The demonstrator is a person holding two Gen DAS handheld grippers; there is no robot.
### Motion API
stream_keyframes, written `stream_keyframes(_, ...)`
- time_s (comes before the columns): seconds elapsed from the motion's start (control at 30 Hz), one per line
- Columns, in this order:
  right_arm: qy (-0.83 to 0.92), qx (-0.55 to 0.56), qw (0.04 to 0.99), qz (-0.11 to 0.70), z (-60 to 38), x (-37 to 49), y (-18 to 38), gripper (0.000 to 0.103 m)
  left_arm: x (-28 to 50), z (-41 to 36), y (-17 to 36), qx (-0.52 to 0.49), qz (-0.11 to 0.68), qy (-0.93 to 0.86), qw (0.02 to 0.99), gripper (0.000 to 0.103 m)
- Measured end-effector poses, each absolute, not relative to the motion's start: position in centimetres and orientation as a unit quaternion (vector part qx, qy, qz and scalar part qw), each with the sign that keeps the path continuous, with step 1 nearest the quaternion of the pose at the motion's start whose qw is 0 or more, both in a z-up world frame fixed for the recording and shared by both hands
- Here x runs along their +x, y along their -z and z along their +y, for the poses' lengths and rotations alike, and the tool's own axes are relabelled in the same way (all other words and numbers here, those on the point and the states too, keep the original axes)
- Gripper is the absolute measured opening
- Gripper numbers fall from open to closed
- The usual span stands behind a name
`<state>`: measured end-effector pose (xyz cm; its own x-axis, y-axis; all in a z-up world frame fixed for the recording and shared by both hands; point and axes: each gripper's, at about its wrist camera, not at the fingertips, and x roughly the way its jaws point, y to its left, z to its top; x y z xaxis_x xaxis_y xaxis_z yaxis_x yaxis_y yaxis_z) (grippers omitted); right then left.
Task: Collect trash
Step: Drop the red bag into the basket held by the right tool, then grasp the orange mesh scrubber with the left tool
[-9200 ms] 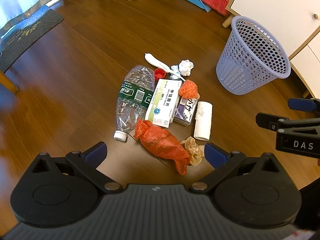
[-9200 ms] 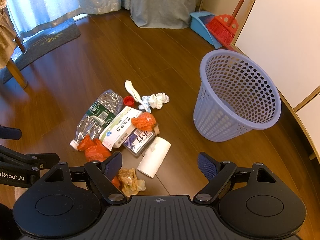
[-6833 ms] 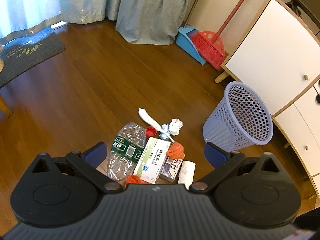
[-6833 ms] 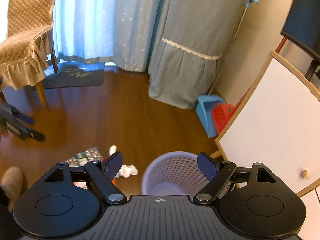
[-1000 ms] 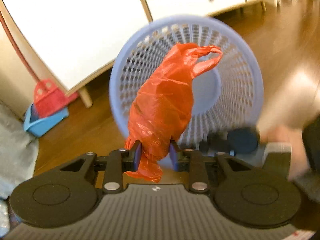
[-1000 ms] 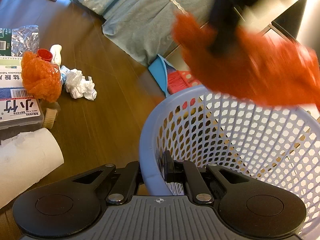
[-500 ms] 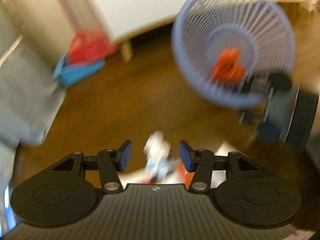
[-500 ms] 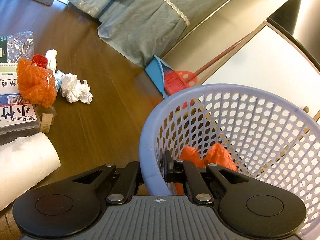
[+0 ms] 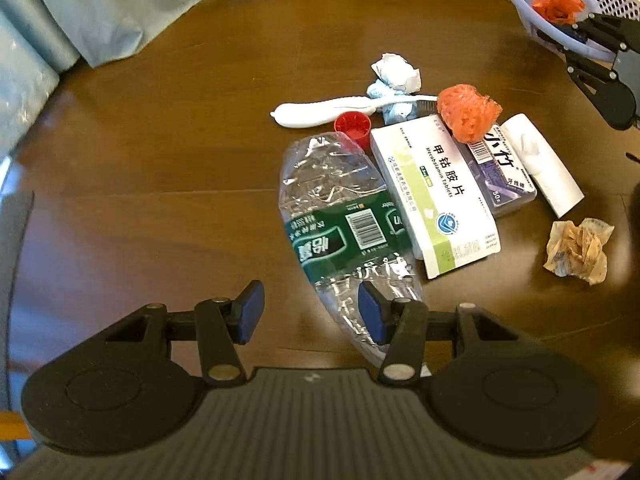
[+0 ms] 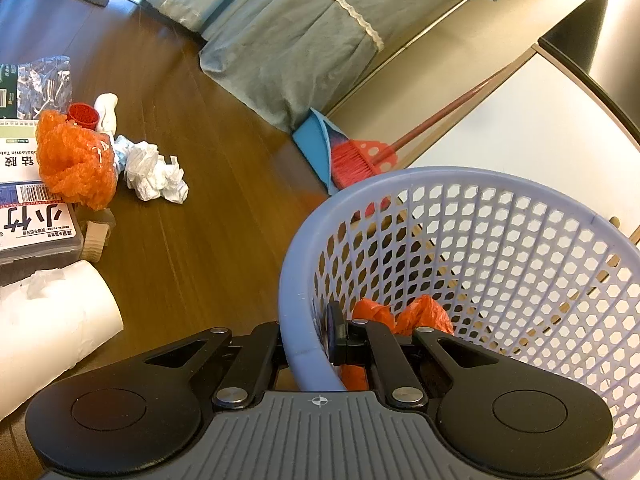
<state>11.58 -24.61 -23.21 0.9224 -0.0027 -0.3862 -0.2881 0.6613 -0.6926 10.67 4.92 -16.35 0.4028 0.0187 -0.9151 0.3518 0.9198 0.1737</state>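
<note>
The crushed plastic bottle (image 9: 344,236) lies on the wooden floor (image 9: 168,152) at the near edge of the trash pile, its neck end running under the right finger of the left gripper (image 9: 310,310), whose fingers stand apart and empty. Touching the bottle's side is the white medicine box (image 9: 434,192), then a clear floss case (image 9: 500,168), a white paper roll (image 9: 540,160), an orange net ball (image 9: 468,112), a red cap (image 9: 352,126), crumpled tissue (image 9: 396,74) and a brown wrapper (image 9: 578,250) lying apart. Farther out, the right gripper (image 10: 308,340) is clamped on the rim of the lavender basket (image 10: 520,200), which holds one orange bag (image 10: 404,314). The bottle looks like the next pick, and it is slick and springy: fingers closing off-centre could squirt it sideways or drag the box along. A loosened rim grip could let the basket tip.
</note>
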Motion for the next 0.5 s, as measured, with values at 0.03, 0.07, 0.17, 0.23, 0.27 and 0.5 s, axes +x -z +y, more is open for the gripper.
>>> stream_keyframes(0.03, -0.08, -0.405, 0.893, 0.18, -24.6, 11.6, 23.2, 0.002, 10.6, 4.7, 16.4, 0.174, 0.534, 0.106, 0.821, 0.047)
stream_keyframes(0.07, -0.081, -0.407, 0.892, 0.18, -24.6, 11.5, 23.3, 0.002, 10.6, 4.3, 16.3, 0.177, 0.529, 0.11, 0.822, 0.047)
stream_keyframes(0.17, -0.083, -0.41, 0.89, 0.182, -24.6, 11.5, 23.4, 0.002, 11.4, 2.6, 16.2, 0.179, 0.52, 0.132, 0.825, 0.047)
stream_keyframes(0.23, -0.084, -0.411, 0.889, 0.182, -24.6, 11.4, 23.4, 0.002, 12.2, 0.9, 16.3, 0.189, 0.511, 0.15, 0.825, 0.047)
stream_keyframes(0.27, -0.084, -0.411, 0.889, 0.182, -24.6, 11.4, 23.5, 0.002, 12.4, 0.1, 16.2, 0.196, 0.504, 0.161, 0.826, 0.047)
stream_keyframes(0.5, -0.085, -0.409, 0.891, 0.18, -24.6, 11.3, 23.5, 0.002, 15.1, -5.4, 16.7, 0.239, 0.467, 0.222, 0.822, 0.044)
